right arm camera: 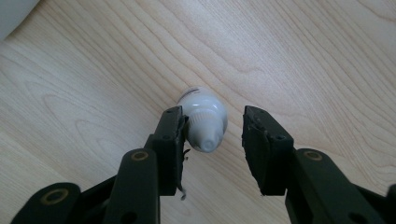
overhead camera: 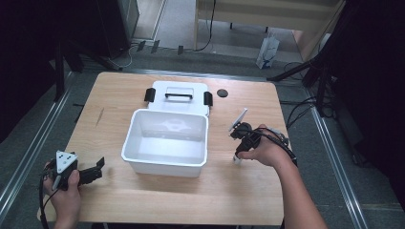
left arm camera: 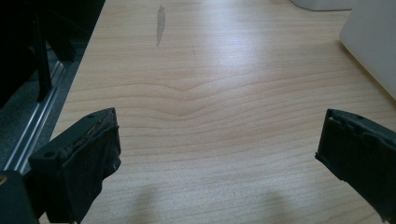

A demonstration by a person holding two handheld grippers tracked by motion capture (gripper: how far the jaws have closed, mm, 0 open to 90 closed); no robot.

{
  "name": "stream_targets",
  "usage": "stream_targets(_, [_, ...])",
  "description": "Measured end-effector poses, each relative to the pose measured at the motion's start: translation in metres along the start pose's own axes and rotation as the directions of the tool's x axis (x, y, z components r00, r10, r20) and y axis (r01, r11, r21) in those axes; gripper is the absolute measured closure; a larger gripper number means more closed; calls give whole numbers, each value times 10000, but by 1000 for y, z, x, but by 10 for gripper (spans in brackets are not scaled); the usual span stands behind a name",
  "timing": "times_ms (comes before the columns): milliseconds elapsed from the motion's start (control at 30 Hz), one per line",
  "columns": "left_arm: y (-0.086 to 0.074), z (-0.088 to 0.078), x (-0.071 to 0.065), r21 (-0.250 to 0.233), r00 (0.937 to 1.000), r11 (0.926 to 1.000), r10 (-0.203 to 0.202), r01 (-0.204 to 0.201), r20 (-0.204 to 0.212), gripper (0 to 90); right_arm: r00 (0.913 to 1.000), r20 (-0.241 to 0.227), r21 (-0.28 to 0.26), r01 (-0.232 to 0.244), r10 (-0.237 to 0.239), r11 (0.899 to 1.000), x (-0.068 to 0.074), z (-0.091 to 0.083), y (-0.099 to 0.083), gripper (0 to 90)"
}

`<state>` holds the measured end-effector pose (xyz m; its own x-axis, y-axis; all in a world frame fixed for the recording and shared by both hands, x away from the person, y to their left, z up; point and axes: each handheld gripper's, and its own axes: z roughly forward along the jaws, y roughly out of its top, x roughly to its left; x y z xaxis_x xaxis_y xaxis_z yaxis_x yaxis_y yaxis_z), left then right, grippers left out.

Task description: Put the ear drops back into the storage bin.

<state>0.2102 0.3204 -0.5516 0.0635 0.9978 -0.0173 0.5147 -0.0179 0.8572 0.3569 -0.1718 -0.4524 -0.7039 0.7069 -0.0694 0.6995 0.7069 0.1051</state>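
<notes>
Right tool (overhead camera: pixel 237 153) pointing steeply down near counter's (overhead camera: pixel 229 191) right edge, jaws parted around small white bottle (right arm camera: pixel 204 119), one jaw touching it, other apart. Left tool (overhead camera: pixel 93 170) lying low at near-left corner, jaws spread wide, gripping nothing. White bin (overhead camera: pixel 165 164) sitting mid-counter.

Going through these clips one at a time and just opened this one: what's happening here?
A person sits at a wooden table with a gripper in each hand. The right gripper points down over a small white bottle standing to the right of an open white bin; its jaws straddle the bottle's cap, one touching it, the other apart, so it is not clamped. The left gripper is open near the table's left front corner with nothing between its jaws. The bin's lid lies behind the bin, a small black disc beside it.
</notes>
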Motion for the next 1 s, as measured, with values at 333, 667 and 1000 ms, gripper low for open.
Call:
stream_targets(333, [0, 0, 0, 4, 10000, 10000, 11, -11, 3, 3, 9984, -550, -173, -94, 85, 9998, -2, 0, -2, 721])
stream_targets(667, [0, 0, 0, 4, 10000, 10000, 22, -22, -3, 3, 9982, -373, -171, 455, -461, 9988, 2, -3, -1, 723])
stream_targets(1000, [0, 0, 0, 10, 10000, 10000, 47, -47, -17, 3, 9964, -421, -484, 717, -738, 9962, 5, -24, 3, 723])
